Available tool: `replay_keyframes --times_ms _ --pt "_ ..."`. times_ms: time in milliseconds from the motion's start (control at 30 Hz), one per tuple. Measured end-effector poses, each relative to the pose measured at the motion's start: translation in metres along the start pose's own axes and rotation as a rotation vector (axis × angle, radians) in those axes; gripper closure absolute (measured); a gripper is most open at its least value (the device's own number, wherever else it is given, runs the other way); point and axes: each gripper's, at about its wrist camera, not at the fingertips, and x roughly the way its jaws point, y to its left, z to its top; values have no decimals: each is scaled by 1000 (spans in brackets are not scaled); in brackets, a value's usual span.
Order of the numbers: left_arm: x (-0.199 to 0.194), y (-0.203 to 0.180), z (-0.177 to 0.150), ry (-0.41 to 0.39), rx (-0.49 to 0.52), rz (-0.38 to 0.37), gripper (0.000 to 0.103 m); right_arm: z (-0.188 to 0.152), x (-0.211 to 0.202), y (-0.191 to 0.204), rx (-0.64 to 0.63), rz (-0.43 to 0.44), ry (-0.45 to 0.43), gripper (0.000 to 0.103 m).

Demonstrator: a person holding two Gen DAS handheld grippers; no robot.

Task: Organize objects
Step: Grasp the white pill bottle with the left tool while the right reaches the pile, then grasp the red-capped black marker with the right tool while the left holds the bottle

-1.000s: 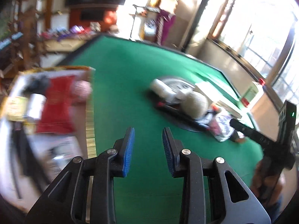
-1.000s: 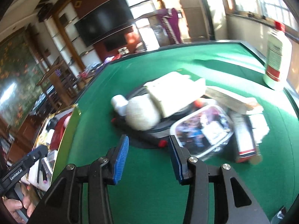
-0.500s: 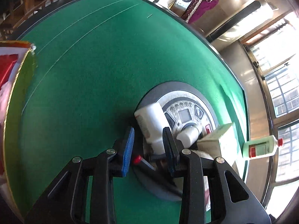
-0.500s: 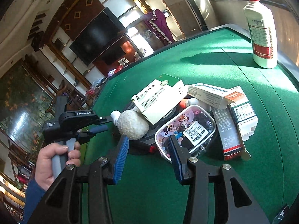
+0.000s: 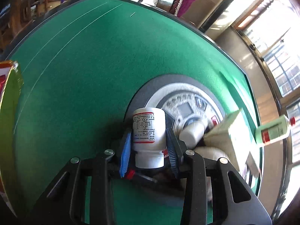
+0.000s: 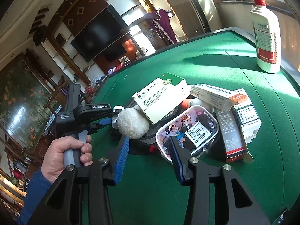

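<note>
A white pill bottle [image 5: 149, 131] with a red-edged label lies cap toward me between my left gripper's [image 5: 148, 144] blue pads, which touch both its sides. It rests at the edge of a round grey scale [image 5: 187, 101]. In the right wrist view the left gripper [image 6: 108, 119] reaches into the pile behind a white fluffy ball [image 6: 132, 122]. My right gripper [image 6: 150, 148] is open and empty above the felt, in front of a clear cartoon pouch [image 6: 189, 131].
A green-and-white medicine box [image 6: 161, 97], several smaller boxes [image 6: 241, 110] and a small white bottle [image 5: 193, 131] are heaped on the scale. A tall white bottle with a red cap [image 6: 266, 37] stands at the table's far right edge. A gold-rimmed tray [image 5: 9, 101] sits at left.
My left gripper swung from the tray to the pile and closed in around the white pill bottle. My right gripper stayed open near the pouch.
</note>
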Motion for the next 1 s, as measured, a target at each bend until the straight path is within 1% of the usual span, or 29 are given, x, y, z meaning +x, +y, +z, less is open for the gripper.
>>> replay_keyframes --times_ms 100,167,200,267,367,433,533,567,667,733,833,900,967,1000 --pt "-21 20 -23 -26 24 7 68 -6 14 19 -111 0 46 59" --pt "-38 38 -43 -43 14 -1 68 -12 30 34 -200 26 99 59" --pt "-40 40 -53 -47 16 -3 68 -15 38 41 -237 38 124 59" --pt "-46 48 -66 -59 16 -10 68 -16 55 51 -276 19 149 59" --pt "-50 50 -77 -86 40 -11 68 -7 75 53 -253 -12 162 59" --pt "-50 50 -80 -102 55 -10 68 0 87 53 -236 -52 163 59" --pt "-49 47 -77 -113 57 -32 68 2 103 64 -264 -55 183 59" --pt "-50 47 -77 -117 56 -37 68 2 106 68 -278 -78 179 59" --pt "-51 50 -80 -140 75 4 68 4 116 71 -312 -130 162 59" --pt "-50 49 -80 -132 82 -3 68 9 124 66 -305 -163 169 59" --pt "-51 47 -81 -142 96 2 68 10 135 60 -294 -167 190 59" --pt "-51 46 -82 -142 99 0 68 8 132 62 -311 -164 198 59" --pt "-52 46 -82 -146 97 -3 68 1 126 64 -290 -124 252 59" --pt "-52 46 -82 -146 93 -6 68 -5 121 65 -287 -104 293 56"
